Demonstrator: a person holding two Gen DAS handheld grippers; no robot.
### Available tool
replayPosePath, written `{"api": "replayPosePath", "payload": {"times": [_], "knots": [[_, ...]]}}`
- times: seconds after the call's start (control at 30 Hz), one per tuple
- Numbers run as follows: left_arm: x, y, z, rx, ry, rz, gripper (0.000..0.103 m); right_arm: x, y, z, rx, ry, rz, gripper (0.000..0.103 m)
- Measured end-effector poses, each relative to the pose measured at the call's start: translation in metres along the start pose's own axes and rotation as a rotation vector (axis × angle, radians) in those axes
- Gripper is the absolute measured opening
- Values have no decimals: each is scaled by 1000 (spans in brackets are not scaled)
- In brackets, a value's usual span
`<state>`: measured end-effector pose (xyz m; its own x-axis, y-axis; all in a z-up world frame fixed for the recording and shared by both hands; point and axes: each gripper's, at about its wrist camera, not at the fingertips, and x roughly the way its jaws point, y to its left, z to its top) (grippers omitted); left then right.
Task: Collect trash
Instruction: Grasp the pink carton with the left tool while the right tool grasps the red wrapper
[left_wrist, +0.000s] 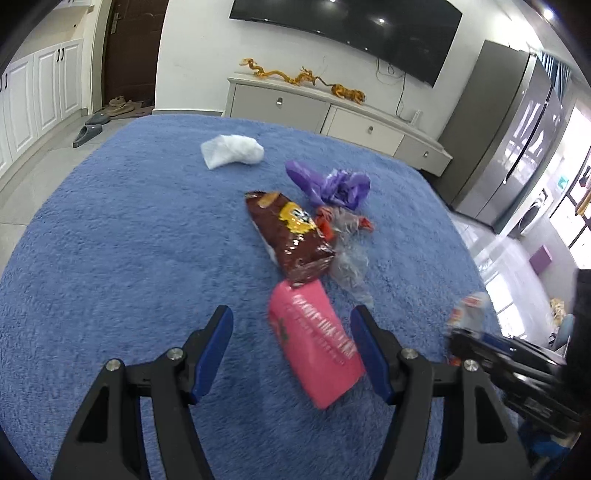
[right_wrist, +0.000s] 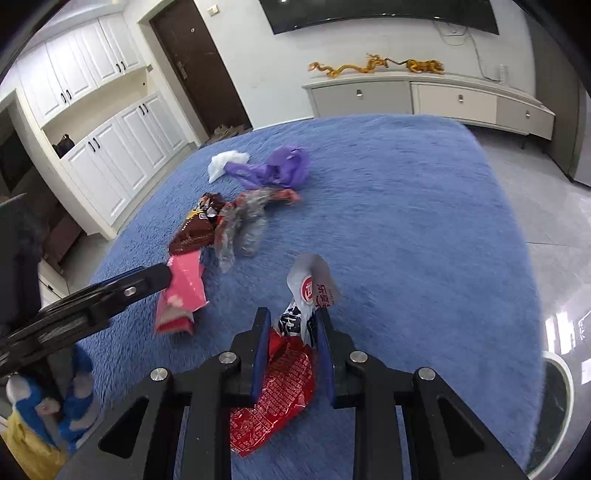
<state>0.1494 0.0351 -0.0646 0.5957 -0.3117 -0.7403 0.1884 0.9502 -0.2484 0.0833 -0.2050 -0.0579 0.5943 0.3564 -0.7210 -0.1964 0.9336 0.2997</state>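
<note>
Trash lies on a blue carpet (left_wrist: 129, 240). My left gripper (left_wrist: 291, 325) is open, its fingers on either side of a pink wrapper (left_wrist: 314, 343), which also shows in the right wrist view (right_wrist: 183, 295). Beyond lie a brown snack bag (left_wrist: 288, 236), a clear crumpled wrapper (left_wrist: 347, 251), a purple plastic bag (left_wrist: 328, 182) and a white tissue (left_wrist: 232, 149). My right gripper (right_wrist: 291, 321) is shut on a red and white chip bag (right_wrist: 280, 373) and holds it above the carpet.
A white TV cabinet (left_wrist: 332, 114) with gold dragon figures stands behind the carpet under a wall TV. Slippers (left_wrist: 88, 131) lie on the tile floor at left. A grey fridge (left_wrist: 517, 140) is at right. White cupboards (right_wrist: 110, 155) line the left wall.
</note>
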Motion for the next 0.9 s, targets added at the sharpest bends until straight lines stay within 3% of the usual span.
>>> {"api": "replayPosePath", "payload": {"times": [0.17, 0.2, 0.37, 0.4, 0.67, 0.9], "knots": [[17, -15, -6, 13, 23, 32, 63, -26, -9, -8, -1, -31, -12, 23], [16, -18, -8, 26, 19, 38, 54, -29, -10, -10, 2, -37, -13, 23], [1, -17, -22, 21, 25, -11, 42, -45, -13, -16, 19, -59, -11, 23], [-5, -15, -27, 21, 22, -17, 27, -49, -13, -18, 26, -69, -7, 23], [-51, -20, -49, 55, -11, -69, 27, -78, -3, -32, 35, -112, 8, 23], [-96, -43, -46, 102, -79, -126, 27, -120, -6, -43, 48, -186, -19, 23]]}}
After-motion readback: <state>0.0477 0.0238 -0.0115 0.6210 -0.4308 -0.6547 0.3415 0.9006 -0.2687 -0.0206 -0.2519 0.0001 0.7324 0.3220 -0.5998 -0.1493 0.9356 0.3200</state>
